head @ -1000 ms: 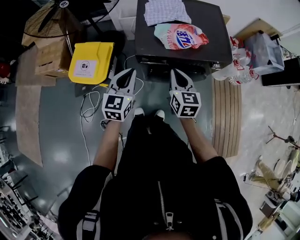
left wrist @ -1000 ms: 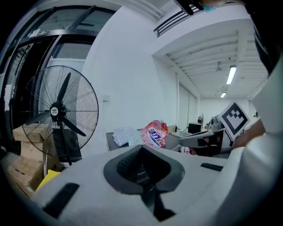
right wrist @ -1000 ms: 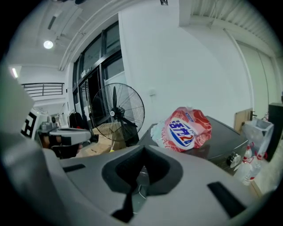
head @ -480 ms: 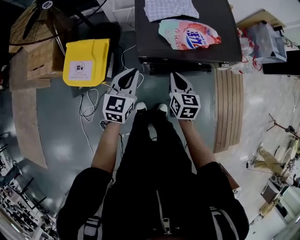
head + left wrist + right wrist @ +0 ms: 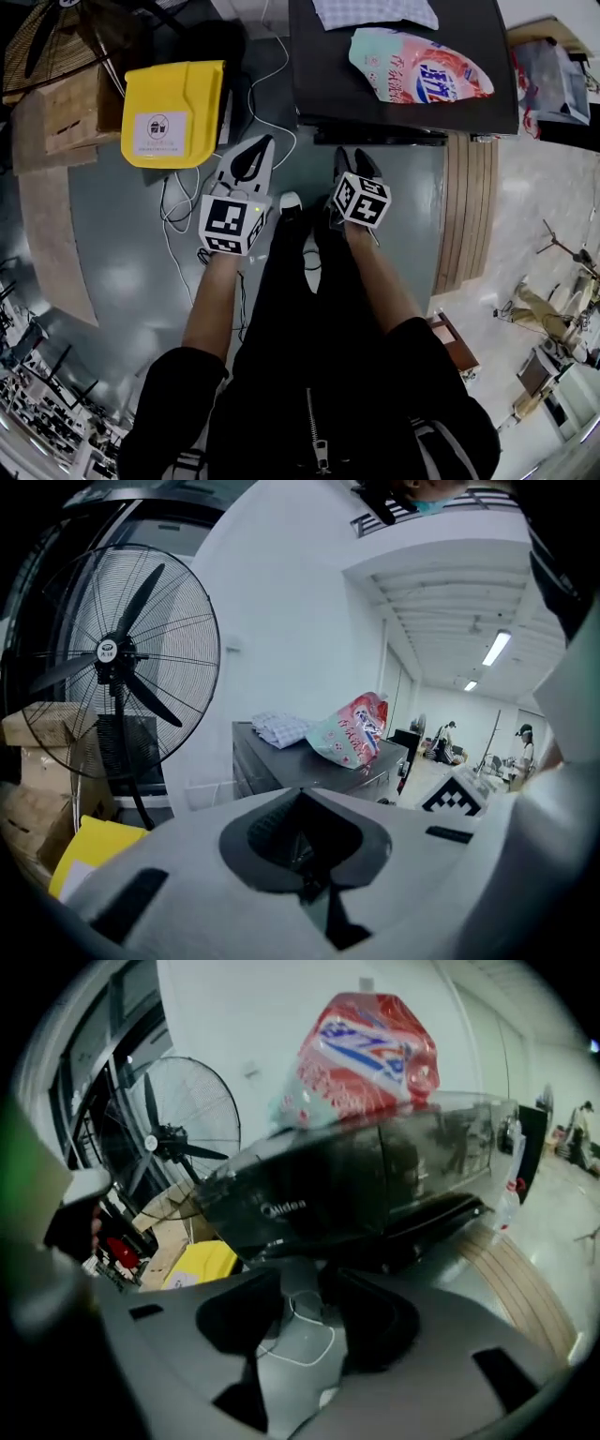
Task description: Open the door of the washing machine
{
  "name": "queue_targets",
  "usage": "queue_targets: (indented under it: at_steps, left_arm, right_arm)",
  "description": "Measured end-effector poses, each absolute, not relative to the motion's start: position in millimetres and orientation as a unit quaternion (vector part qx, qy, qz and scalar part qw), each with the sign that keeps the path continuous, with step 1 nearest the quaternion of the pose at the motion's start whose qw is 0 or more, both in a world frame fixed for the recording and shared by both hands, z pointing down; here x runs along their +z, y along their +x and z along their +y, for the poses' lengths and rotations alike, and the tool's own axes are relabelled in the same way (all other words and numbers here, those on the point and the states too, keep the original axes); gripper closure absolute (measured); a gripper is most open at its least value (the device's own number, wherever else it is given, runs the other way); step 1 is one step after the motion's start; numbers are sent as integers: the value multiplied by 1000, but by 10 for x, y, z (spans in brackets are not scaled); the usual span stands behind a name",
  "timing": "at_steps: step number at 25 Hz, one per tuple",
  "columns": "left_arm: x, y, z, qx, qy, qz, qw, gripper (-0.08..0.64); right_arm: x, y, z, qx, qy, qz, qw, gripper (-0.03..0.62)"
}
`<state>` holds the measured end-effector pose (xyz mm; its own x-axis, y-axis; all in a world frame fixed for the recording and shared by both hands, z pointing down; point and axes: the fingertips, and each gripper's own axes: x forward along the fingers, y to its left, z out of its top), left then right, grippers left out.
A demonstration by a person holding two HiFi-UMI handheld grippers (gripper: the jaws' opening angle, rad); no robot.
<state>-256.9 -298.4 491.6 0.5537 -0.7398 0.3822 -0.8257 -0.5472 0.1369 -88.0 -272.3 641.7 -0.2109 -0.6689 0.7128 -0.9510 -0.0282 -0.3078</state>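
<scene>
The washing machine [image 5: 403,94] is a dark glossy box at the top of the head view, and its front panel [image 5: 375,1194] fills the right gripper view. On its lid lie a red and green detergent bag [image 5: 422,75] and a checked cloth [image 5: 375,11]. My right gripper [image 5: 352,161] points down at the floor just short of the machine's front. Its jaws are opening, with only floor and a white cable showing between them [image 5: 302,1279]. My left gripper [image 5: 258,150] hangs beside it to the left, shut and holding nothing [image 5: 302,791].
A yellow bin [image 5: 173,112] and cardboard boxes [image 5: 56,117] stand left of the machine, with a large floor fan [image 5: 117,658] behind them. Cables [image 5: 178,206] trail over the floor by my left gripper. A slatted wooden board [image 5: 469,216] lies on the right. The person's shoes [image 5: 291,202] are under the grippers.
Both grippers have sunk toward the floor in front of the machine. The right one has rolled, tipped downward and parted its jaws. The left stays shut.
</scene>
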Motion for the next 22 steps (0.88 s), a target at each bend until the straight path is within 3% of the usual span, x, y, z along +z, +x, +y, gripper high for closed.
queue_targets:
  at_steps: [3,14,19,20,22]
  left_arm:
    - [5004,-2713,-3003,147,866,-452,157,558]
    - [5501,-3246,-2811,180,850,-457,192,558]
    - [5660,-3407,-2728,195,845,-454,202,558]
    - [5674,-3423,-2726,195,845,-454,202,558]
    - [5691,-3450,-2720,196,846,-453,202,558]
  right_arm:
    - [6938,-945,-2703,451,603,-629,191,375]
    - [7853,-703,-2823,502,695,-479,188,314]
    - [8055,-747,-2870,517,702,-451,189,324]
    - [8068,-713,-2873,515,707,-443,193,363]
    - [8062,-668,-2876,511,712,-440,195,377]
